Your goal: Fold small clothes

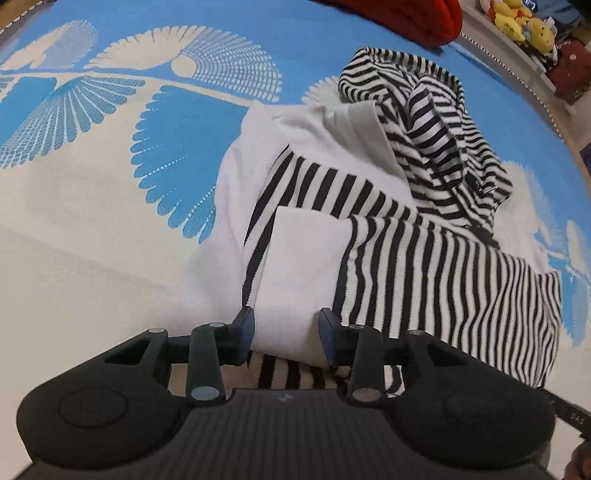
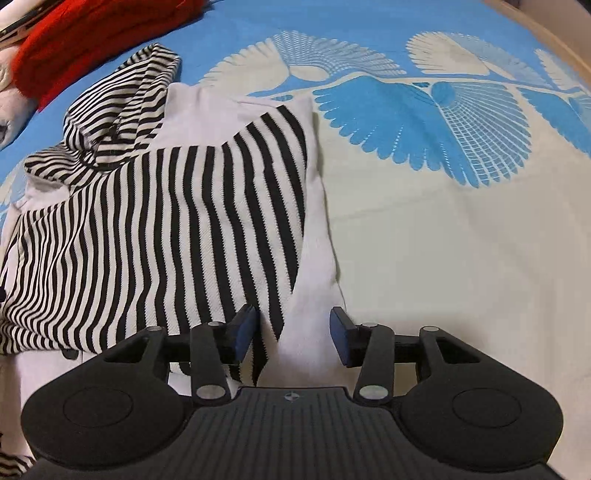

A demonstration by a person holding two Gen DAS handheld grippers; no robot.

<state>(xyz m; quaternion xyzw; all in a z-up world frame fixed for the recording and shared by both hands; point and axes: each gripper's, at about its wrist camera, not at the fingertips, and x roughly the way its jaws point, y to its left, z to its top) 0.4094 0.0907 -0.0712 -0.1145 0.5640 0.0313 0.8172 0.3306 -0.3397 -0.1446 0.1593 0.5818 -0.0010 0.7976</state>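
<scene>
A black-and-white striped hooded garment (image 1: 424, 258) with white panels lies partly folded on a blue and cream patterned bedspread (image 1: 110, 221). Its striped hood (image 1: 432, 122) is bunched at the far end. My left gripper (image 1: 287, 328) is open, its blue pads either side of a white cuff or panel (image 1: 303, 273) at the near edge. In the right wrist view the same garment (image 2: 166, 221) lies left of centre. My right gripper (image 2: 293, 328) is open, straddling the white edge strip (image 2: 314, 295) of the garment.
A red knitted item (image 1: 413, 18) lies at the far edge of the bed, also in the right wrist view (image 2: 92, 33). Yellow plush toys (image 1: 524, 22) sit on a shelf beyond. The bedspread stretches bare to the right in the right wrist view (image 2: 461, 240).
</scene>
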